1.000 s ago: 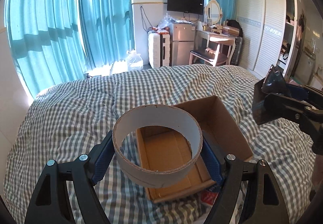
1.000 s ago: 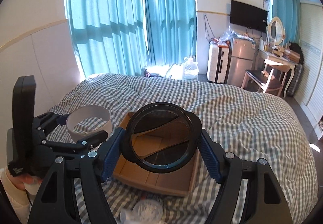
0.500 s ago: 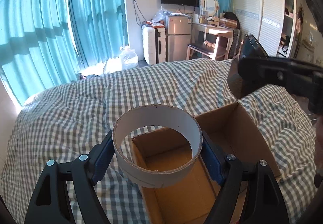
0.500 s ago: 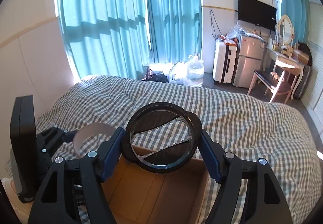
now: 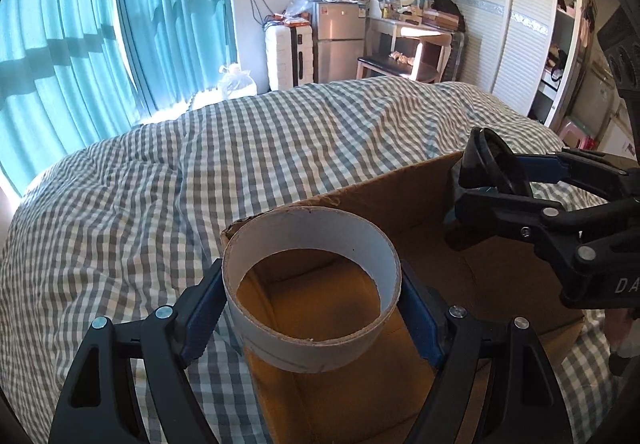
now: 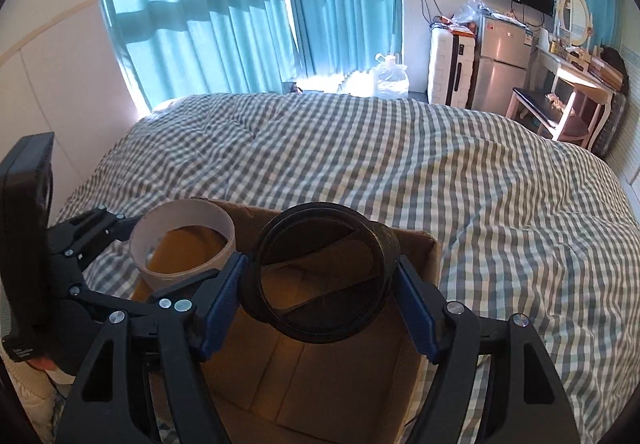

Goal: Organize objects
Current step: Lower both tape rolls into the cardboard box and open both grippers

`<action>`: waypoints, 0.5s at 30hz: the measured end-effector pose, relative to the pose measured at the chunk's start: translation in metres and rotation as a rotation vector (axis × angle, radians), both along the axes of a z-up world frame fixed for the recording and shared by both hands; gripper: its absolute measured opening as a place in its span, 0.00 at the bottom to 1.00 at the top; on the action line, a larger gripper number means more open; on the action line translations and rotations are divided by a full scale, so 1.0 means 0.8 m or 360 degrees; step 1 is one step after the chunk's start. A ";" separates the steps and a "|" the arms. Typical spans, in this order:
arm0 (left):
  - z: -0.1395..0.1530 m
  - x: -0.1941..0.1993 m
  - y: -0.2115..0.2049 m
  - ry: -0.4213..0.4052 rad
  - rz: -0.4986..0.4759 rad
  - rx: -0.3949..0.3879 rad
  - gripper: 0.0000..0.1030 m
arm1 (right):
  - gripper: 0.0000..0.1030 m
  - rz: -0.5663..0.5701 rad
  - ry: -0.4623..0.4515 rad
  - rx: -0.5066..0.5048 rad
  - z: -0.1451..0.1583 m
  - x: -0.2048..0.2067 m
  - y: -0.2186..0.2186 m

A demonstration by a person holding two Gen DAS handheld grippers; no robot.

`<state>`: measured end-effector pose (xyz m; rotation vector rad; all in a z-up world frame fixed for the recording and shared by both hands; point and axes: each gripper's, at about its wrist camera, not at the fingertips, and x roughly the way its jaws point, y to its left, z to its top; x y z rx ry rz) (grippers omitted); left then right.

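My left gripper is shut on a white cardboard ring, its blue pads pressing the ring's two sides. The ring hangs over the left end of an open brown cardboard box that lies on the bed. My right gripper is shut on a black ring with a see-through face, held over the same box. The two rings hang side by side, apart. In the right wrist view the left gripper and its white ring show at the left. In the left wrist view the right gripper and black ring show at the right.
The box rests on a grey-and-white checked duvet that covers the whole bed. Beyond the bed are teal curtains, a white suitcase, a small fridge, a dressing table with a stool and a wardrobe.
Both grippers have come down and forward over the box, which now fills the lower part of both views. The right gripper has dropped to beside the left one. Both grips are unchanged.
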<state>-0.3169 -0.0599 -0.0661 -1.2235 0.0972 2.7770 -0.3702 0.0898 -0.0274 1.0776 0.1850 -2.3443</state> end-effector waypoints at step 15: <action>0.021 0.013 0.008 0.0038 -0.0029 -0.0031 0.96 | 0.84 -0.0087 0.0089 -0.0099 0.032 0.014 0.023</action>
